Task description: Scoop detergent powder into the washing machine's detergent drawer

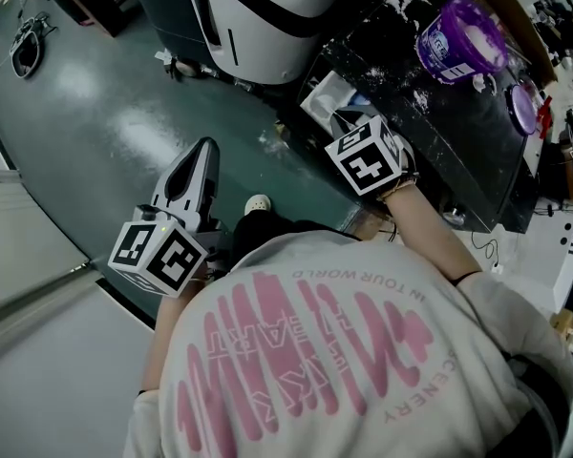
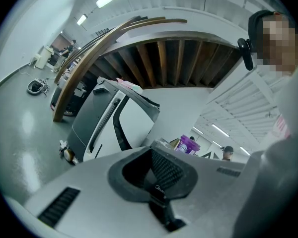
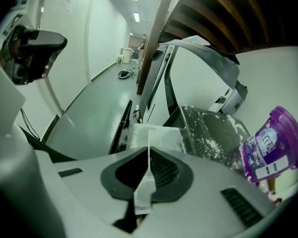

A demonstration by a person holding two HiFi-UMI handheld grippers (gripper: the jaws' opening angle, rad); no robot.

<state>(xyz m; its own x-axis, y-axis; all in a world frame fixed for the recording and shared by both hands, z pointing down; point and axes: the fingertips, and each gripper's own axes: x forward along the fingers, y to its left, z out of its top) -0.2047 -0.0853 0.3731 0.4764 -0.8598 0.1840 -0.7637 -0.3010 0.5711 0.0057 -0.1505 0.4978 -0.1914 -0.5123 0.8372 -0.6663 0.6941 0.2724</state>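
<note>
My right gripper [image 1: 344, 119] [image 3: 146, 178] is shut on the thin handle of a white scoop [image 3: 142, 195], which I see edge-on. The handle runs out to a white box-shaped part [image 1: 326, 97] [image 3: 155, 135] at the near left corner of the black table [image 1: 439, 146]. I cannot tell whether that part is the scoop's bowl or a drawer. An open purple detergent tub [image 1: 458, 34] [image 3: 272, 144] stands further along the table. My left gripper [image 1: 205, 148] [image 2: 154, 171] hangs over the floor to the left, shut and empty, pointing toward the white washing machine [image 1: 267, 17] [image 2: 107, 120].
White powder is spilt across the black table [image 3: 211, 130]. The tub's purple lid [image 1: 523, 108] lies at the table's right end beside cables and clutter. A green floor [image 1: 105, 132] lies between me and the machine, with a small white thing [image 1: 257, 203] on it.
</note>
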